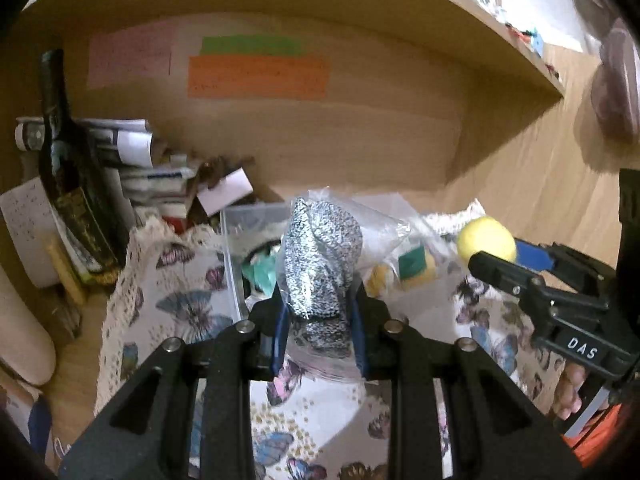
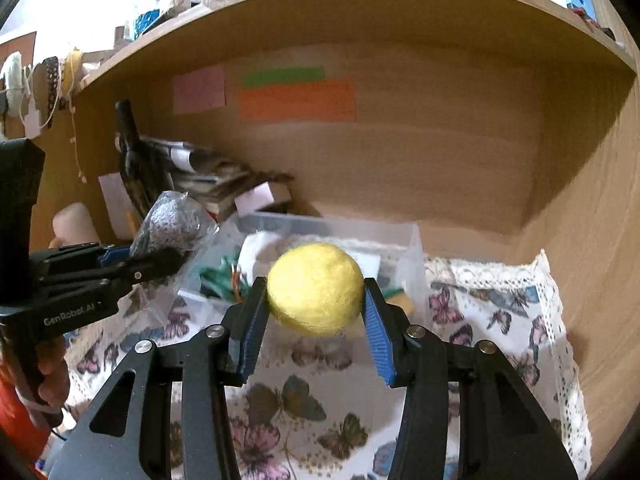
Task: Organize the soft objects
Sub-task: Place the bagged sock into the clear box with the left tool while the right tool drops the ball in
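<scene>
While your right tongs [image 2: 316,312] squeeze the fuzzy yellow ball [image 2: 315,288] between their blue pads [image 2: 251,334], the ball sits up in the air, right at the tips. Just past those tips is the clear plastic box [image 2: 414,248], with green and white soft bits inside it. The box stands on the butterfly cloth [image 2: 500,320], which lies under both tongs.

Your left tongs [image 1: 318,320] are closed tight on a see-through bag with a speckled black-and-white knit thing [image 1: 320,256] in it. The bag sticks up from between the pads. Past it you can see the same clear box [image 1: 232,240] and a yellow sponge with a green side [image 1: 416,266] to the right of the bag. In this view the yellow ball [image 1: 486,239] and the right tongs [image 1: 500,258] are off to the right, near but not touching the bag.

Far to the left of both tongs a dark bottle [image 1: 64,168] leans by a pile of papers [image 1: 132,148]. On the wooden back wall [image 2: 420,152], ahead of the tongs, are pink [image 2: 199,89], green [image 2: 284,76] and orange [image 2: 296,100] paper notes.
</scene>
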Available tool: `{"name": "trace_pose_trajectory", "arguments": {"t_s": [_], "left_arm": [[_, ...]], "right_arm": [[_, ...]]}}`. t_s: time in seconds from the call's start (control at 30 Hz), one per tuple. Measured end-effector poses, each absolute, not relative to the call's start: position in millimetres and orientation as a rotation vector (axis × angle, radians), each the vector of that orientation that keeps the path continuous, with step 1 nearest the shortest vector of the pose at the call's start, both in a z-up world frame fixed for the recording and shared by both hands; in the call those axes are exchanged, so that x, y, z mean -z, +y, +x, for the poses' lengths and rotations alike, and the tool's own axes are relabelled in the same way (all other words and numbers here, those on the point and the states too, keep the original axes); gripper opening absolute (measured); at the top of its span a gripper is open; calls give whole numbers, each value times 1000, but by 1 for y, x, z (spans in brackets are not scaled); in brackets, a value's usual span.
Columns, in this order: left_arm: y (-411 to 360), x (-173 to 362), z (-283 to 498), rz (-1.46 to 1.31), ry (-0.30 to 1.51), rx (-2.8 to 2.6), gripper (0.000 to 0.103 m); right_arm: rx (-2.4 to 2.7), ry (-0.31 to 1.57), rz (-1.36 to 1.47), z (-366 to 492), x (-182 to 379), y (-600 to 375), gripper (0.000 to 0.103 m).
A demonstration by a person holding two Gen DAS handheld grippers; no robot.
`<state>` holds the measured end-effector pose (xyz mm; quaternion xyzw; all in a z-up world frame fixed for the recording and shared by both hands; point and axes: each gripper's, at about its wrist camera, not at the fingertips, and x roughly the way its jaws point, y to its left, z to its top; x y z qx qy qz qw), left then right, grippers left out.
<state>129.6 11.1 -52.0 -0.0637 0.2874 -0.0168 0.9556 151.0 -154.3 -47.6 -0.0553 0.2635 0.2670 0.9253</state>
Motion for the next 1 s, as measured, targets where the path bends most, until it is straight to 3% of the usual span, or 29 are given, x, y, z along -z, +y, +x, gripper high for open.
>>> {"name": "trace_pose_trajectory", "arguments": {"t_s": [0.3,0.77,1.0], "left_arm": [[22,69,183,-165,664,43,27],[27,118,228,-218,788,111,30],[23,117,225,-196,803,102,33]], "right_arm": [[-548,563,-127,189,48,-131,43],[-561,741,-202,233,106,-99,43],[-547,751,-246,232,111,-96,49]]}}
